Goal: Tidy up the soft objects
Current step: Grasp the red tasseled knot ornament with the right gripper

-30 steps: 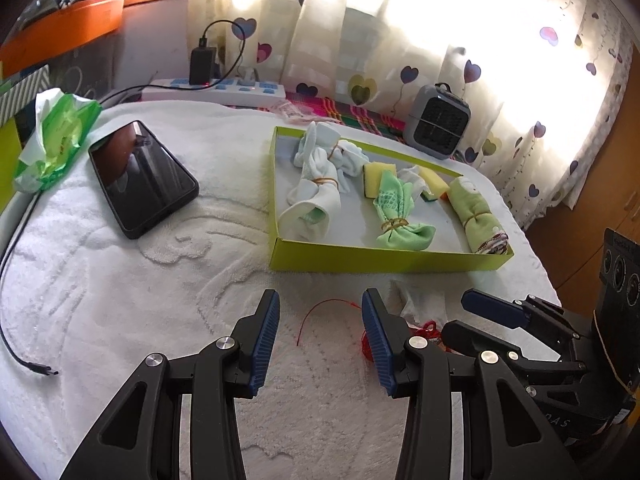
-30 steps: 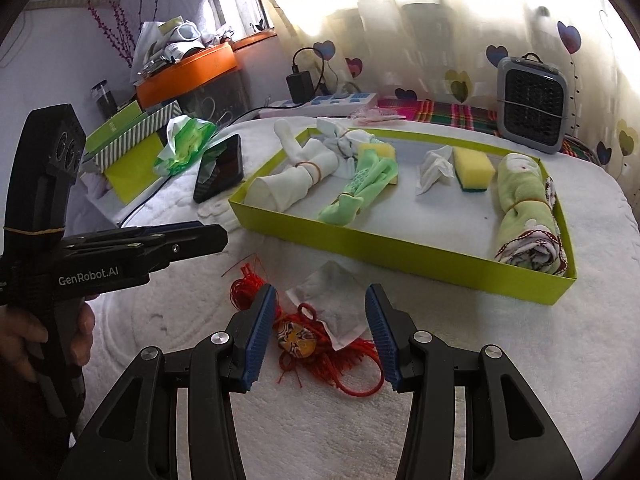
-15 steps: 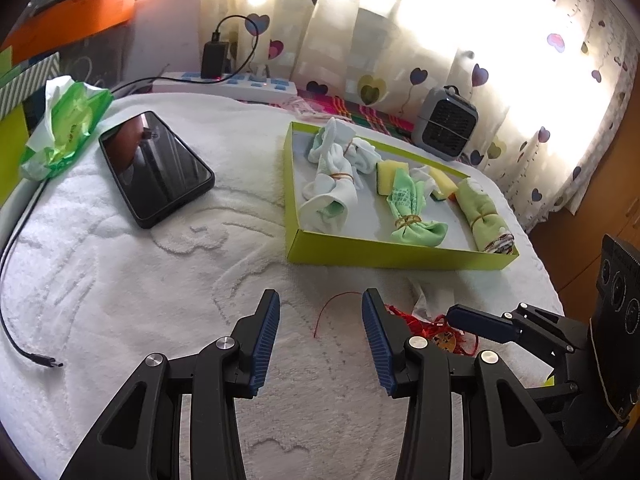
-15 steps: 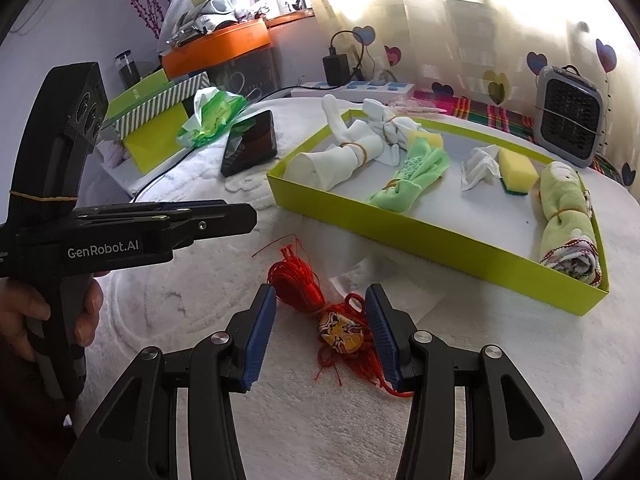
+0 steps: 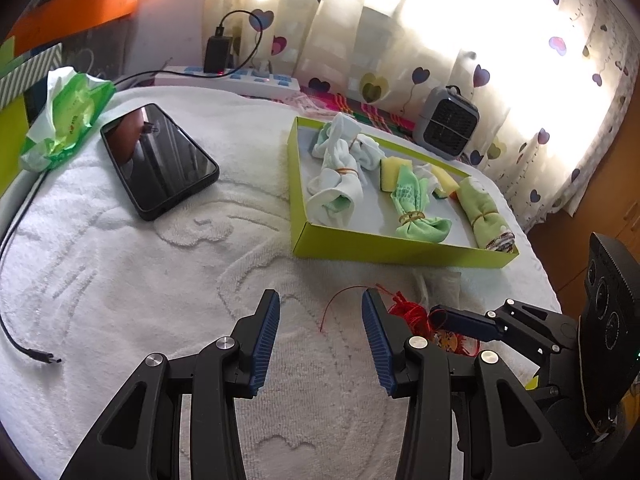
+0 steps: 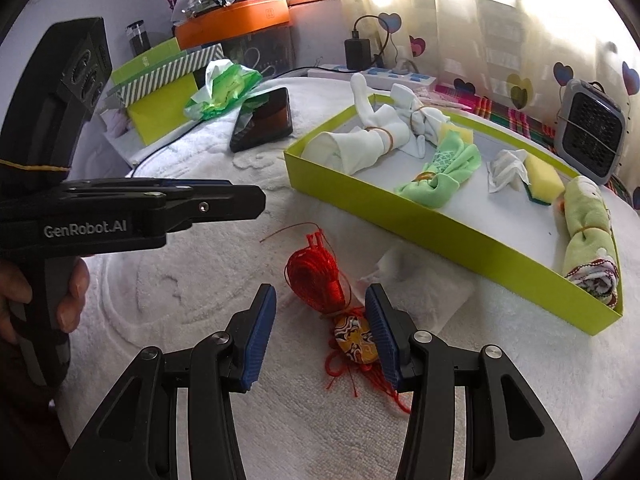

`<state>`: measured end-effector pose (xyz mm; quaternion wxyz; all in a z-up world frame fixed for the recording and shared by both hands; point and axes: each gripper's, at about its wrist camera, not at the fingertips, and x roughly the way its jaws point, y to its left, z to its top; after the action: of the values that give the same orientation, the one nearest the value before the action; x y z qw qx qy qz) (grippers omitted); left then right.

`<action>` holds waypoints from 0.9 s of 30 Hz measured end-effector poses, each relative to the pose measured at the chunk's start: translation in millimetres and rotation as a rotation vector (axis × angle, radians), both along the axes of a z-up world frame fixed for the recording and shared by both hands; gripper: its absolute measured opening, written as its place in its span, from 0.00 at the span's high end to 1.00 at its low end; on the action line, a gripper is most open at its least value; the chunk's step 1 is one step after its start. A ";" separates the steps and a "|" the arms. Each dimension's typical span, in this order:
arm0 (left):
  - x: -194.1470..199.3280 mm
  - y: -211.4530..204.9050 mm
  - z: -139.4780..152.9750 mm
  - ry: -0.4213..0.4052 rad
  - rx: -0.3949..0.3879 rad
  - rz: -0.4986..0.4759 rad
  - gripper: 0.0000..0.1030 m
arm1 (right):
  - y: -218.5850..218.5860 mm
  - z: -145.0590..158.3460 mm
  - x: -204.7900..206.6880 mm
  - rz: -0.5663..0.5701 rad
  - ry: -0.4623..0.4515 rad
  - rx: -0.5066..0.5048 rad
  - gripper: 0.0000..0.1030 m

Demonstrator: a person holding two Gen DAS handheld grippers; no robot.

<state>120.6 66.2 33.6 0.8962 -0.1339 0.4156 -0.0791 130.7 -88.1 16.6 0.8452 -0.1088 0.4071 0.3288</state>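
My right gripper (image 6: 321,332) stands about half open, grasping nothing. Between its blue pads lies the red tassel ornament (image 6: 318,276), its painted medallion (image 6: 356,344) just beside the right-hand pad (image 6: 382,336); I cannot tell whether that pad touches it. The left-hand pad is clear of the cord. A folded white tissue (image 6: 416,292) lies at two o'clock from the tassel, and the green tray (image 6: 440,236) with bundled socks and cloths sits beyond it at one o'clock.

My left gripper (image 5: 320,338) is also roughly half open and empty, only white towel (image 5: 160,288) between its jaws, with a red thread (image 5: 340,296) just ahead at twelve o'clock.

Against a second ago, both openings are unchanged. The right gripper has shifted sideways and rolled: then the tissue sat between its pads with the medallion by the left-hand pad; now the tassel is centred. The left view has barely moved.
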 end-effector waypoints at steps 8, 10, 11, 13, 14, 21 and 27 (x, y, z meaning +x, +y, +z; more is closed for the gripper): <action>-3.9 1.0 -1.8 0.004 -0.010 0.004 0.60 | 13.3 -2.5 -13.3 0.013 -0.103 -0.120 0.54; -4.2 2.0 -2.4 0.006 -0.013 0.002 0.60 | 15.2 -2.8 -17.1 0.017 -0.125 -0.139 0.57; -4.8 1.9 -2.5 0.006 -0.015 0.002 0.60 | 16.0 -2.9 -18.8 0.018 -0.134 -0.147 0.59; -5.3 3.1 -2.5 0.006 -0.018 0.001 0.60 | 16.7 -2.8 -21.4 0.019 -0.146 -0.158 0.61; -5.4 3.7 -2.3 0.006 -0.020 0.001 0.60 | 16.6 -2.6 -22.7 0.018 -0.149 -0.160 0.63; -9.1 6.0 -3.0 0.005 -0.029 -0.002 0.60 | 12.4 1.0 -26.2 0.023 -0.108 -0.113 0.73; -10.3 5.7 -4.1 0.010 -0.037 -0.013 0.60 | 10.7 -2.4 -14.0 0.005 -0.050 -0.078 0.73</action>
<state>110.3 71.9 29.6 0.8910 -0.1479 0.4192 -0.0921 116.7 -77.3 14.2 0.8493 -0.1511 0.3982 0.3119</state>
